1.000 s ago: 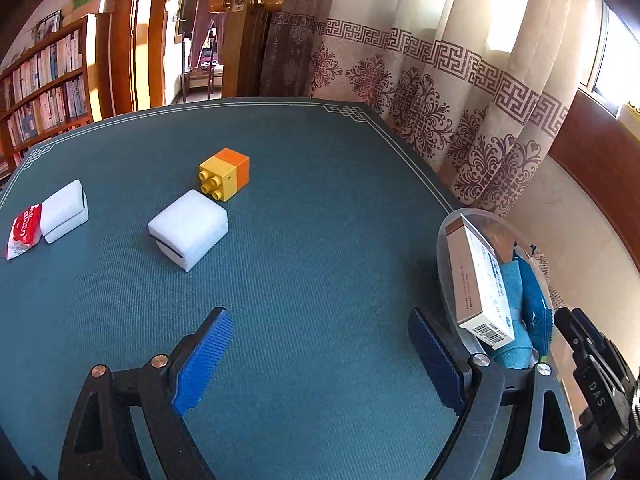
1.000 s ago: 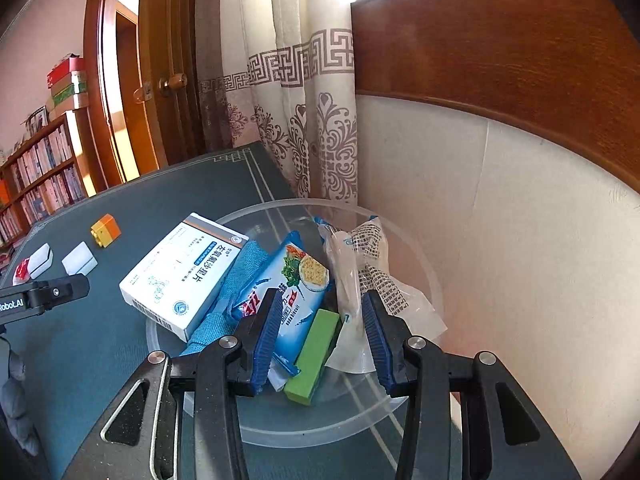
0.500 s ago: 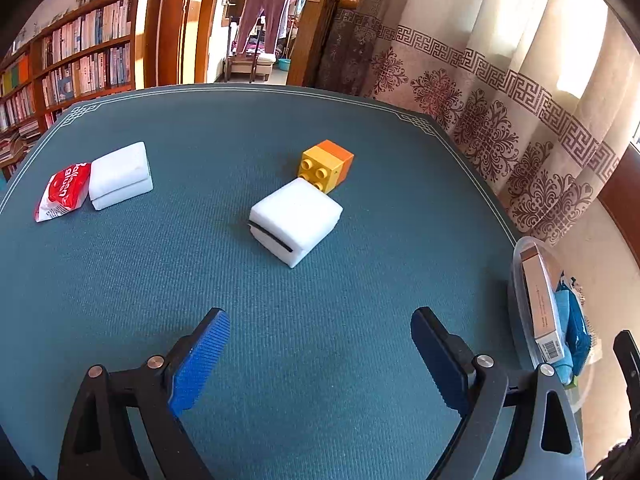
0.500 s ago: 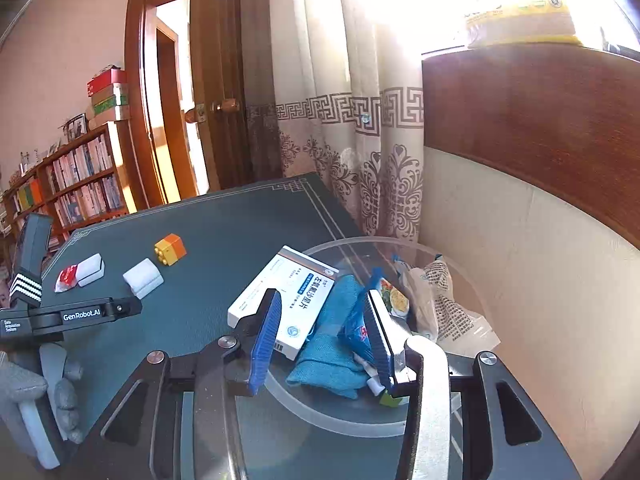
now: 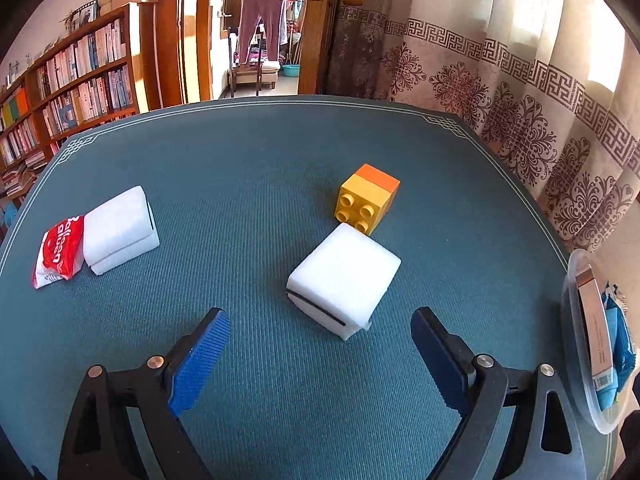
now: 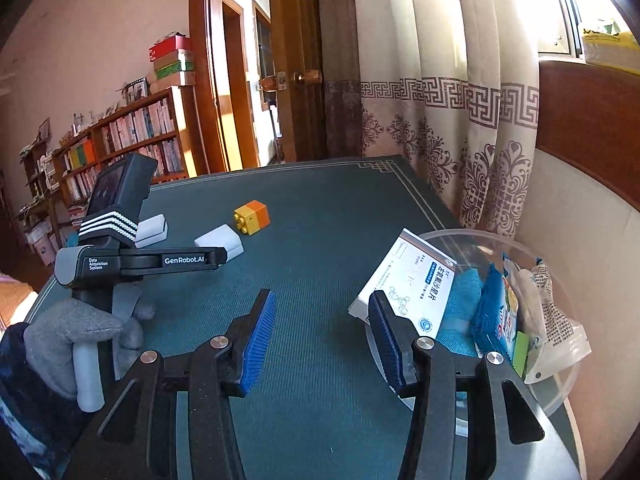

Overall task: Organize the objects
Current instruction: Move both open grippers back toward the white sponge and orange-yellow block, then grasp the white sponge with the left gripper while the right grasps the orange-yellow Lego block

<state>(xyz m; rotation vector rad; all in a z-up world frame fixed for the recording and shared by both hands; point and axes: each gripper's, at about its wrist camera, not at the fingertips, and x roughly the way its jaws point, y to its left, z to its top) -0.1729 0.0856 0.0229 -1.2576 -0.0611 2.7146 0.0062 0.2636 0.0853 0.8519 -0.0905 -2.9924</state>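
We list first the table (image 5: 280, 168), covered in a teal ribbed cloth with a pale border line, which fills both views and carries everything below

Behind it we note the patterned curtain (image 5: 520, 92), the wooden door (image 6: 296, 60) with its round knob, and the bookshelf (image 5: 72, 80) packed with books

Next, the clear round bowl (image 6: 460, 236) at the table's edge by the wall; in it we count a white box (image 6: 416, 280) with blue print leaning on the rim, a blue cloth (image 6: 464, 292) under it, a blue snack packet (image 6: 496, 316), a clear printed bag (image 6: 556, 320) and a thin green bar (image 6: 520, 348) wedged low between them

The left gripper (image 5: 320, 344) we record with its blue fingers spread wide and nothing between them, held above the cloth just short of the near sponge; a grey-gloved hand (image 6: 80, 336) grips its handle in the right wrist view

The right gripper (image 6: 322, 344) we record with its fingers opening over bare cloth, nothing held; its right finger overlaps the rim of the bowl in the picture

Loose on the table: a white sponge (image 5: 344, 276) with a dark slit along its side; a second white sponge (image 5: 120, 230) well to the left; a yellow and orange toy brick (image 5: 366, 200), lying studs toward us, touching or just behind the near sponge; and a small red and white packet (image 5: 58, 252) resting against the far sponge
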